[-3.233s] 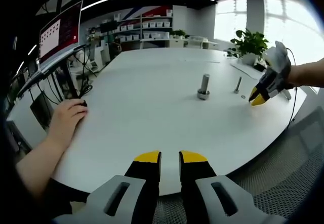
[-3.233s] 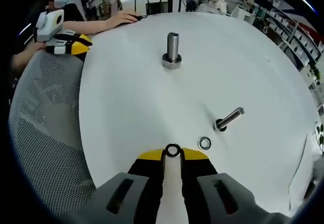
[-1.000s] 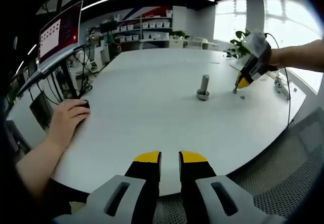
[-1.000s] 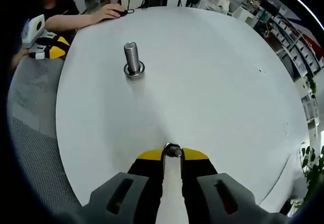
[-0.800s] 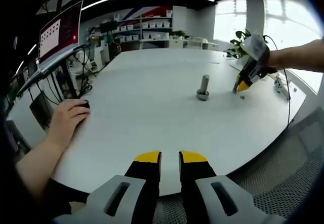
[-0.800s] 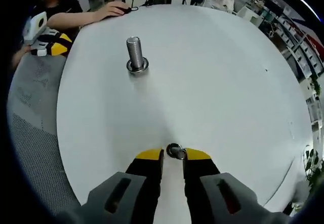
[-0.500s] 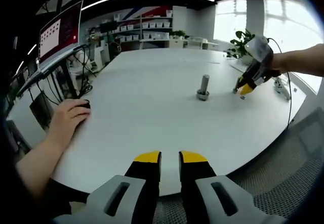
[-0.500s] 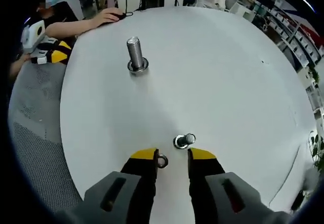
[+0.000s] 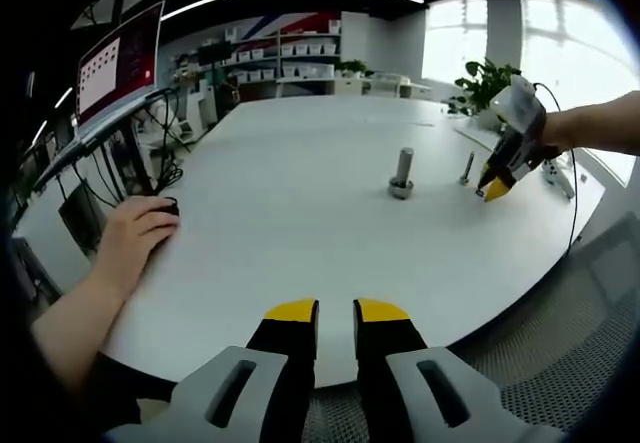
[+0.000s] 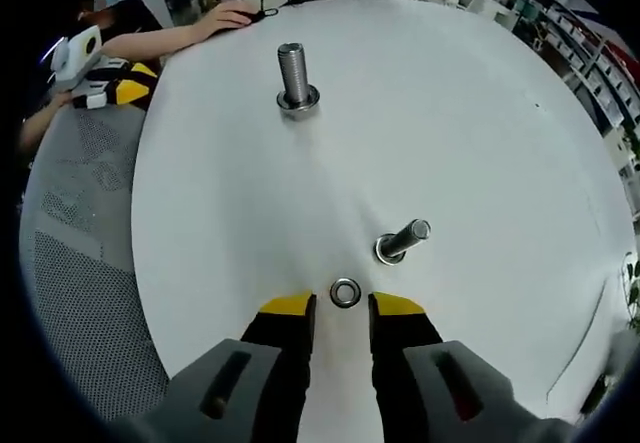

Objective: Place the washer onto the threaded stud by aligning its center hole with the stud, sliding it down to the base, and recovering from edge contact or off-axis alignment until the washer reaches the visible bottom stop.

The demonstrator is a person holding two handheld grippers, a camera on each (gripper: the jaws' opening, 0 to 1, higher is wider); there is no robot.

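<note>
Between the parted yellow tips of the right gripper (image 10: pixel 339 308), which hold nothing, a washer (image 10: pixel 345 292) lies flat on the white round table (image 10: pixel 480 123), just beside the small threaded stud (image 10: pixel 403 240) with a ring at its base; a larger stud (image 10: pixel 296 79) stands farther off. Across the table, the left gripper (image 9: pixel 335 311) hovers over the near edge, its jaws narrowly apart and empty, near a person's hand (image 9: pixel 135 228). Beyond are shelves (image 9: pixel 290 58), a monitor (image 9: pixel 118 63), a potted plant (image 9: pixel 492 83) and bright windows (image 9: pixel 560 43).

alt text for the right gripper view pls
The open right tongs hover over a white round table, with a loose washer lying flat just past their yellow tips. A thin stud stands beside it, and a thicker stud farther off.
</note>
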